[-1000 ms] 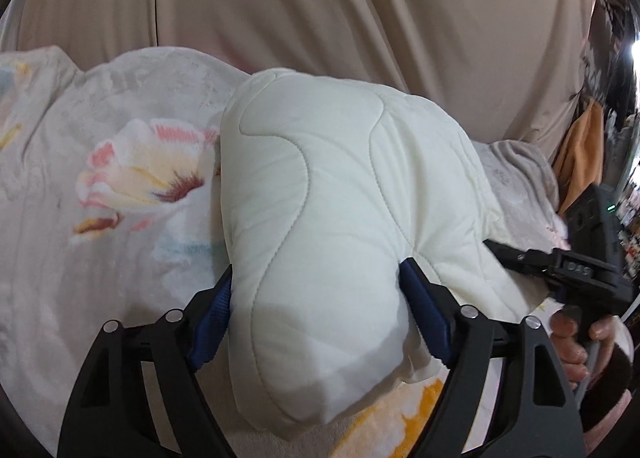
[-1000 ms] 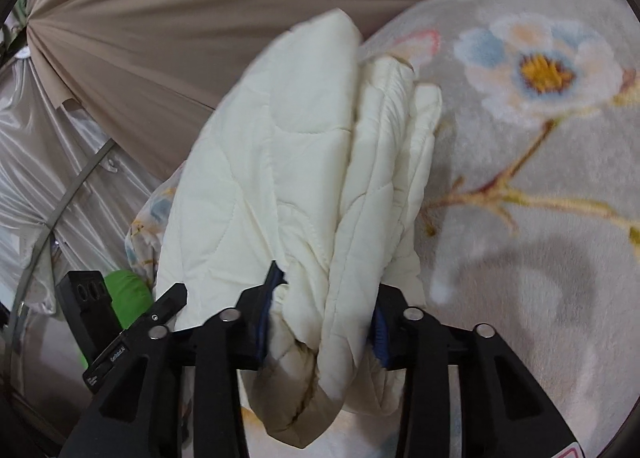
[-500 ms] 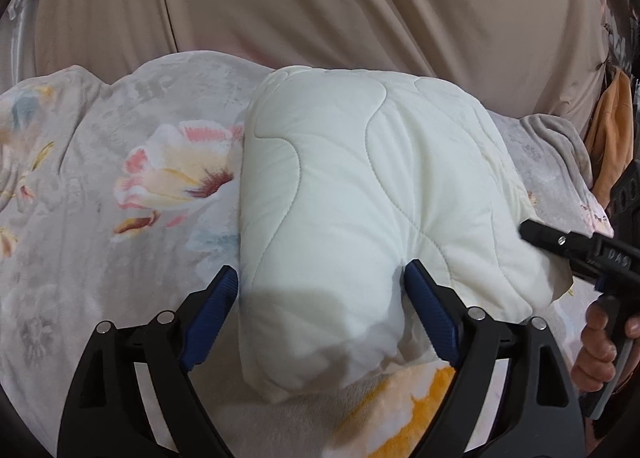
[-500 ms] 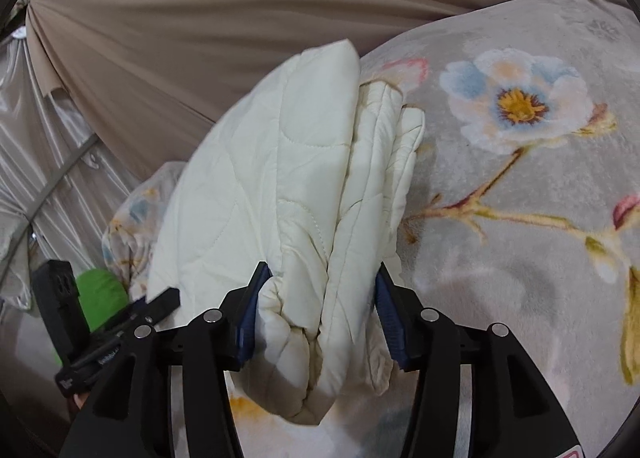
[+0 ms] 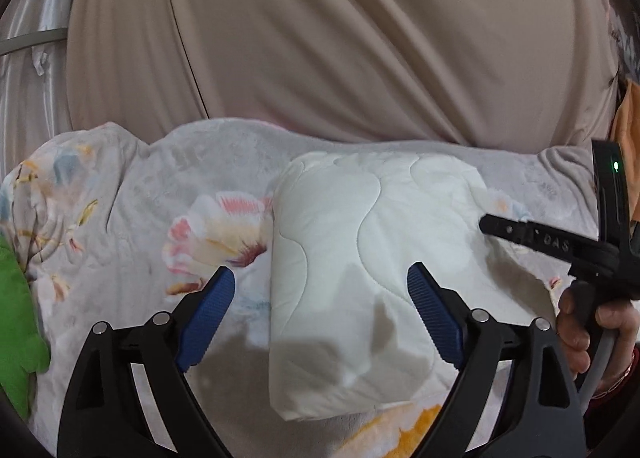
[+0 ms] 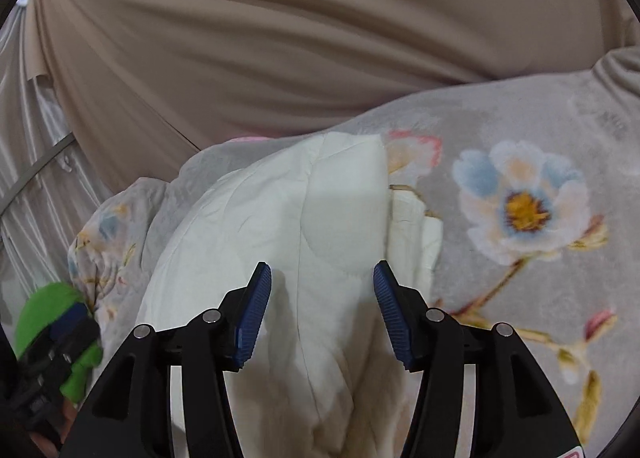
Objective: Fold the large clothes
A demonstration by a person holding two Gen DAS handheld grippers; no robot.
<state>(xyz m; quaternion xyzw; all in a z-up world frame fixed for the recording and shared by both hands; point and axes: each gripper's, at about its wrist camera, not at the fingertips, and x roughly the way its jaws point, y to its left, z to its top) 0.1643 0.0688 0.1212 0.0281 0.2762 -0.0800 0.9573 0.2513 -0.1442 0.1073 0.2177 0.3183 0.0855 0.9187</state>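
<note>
Both my grippers, left [image 5: 320, 314] and right [image 6: 322, 310], stand spread and grip nothing; the folded quilt [image 5: 372, 266] lies on the floral blanket [image 5: 120, 218], so I judge the fold done; jaws wide to clear its bulk.

Beige curtain [image 5: 340, 38] hangs behind floral blanket [image 6: 540, 162].

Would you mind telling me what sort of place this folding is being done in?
Probably a bedroom: the folded cream quilted garment lies on a plush floral blanket spread like bedding, with beige drapery hanging behind and a green plush item alongside.
</note>
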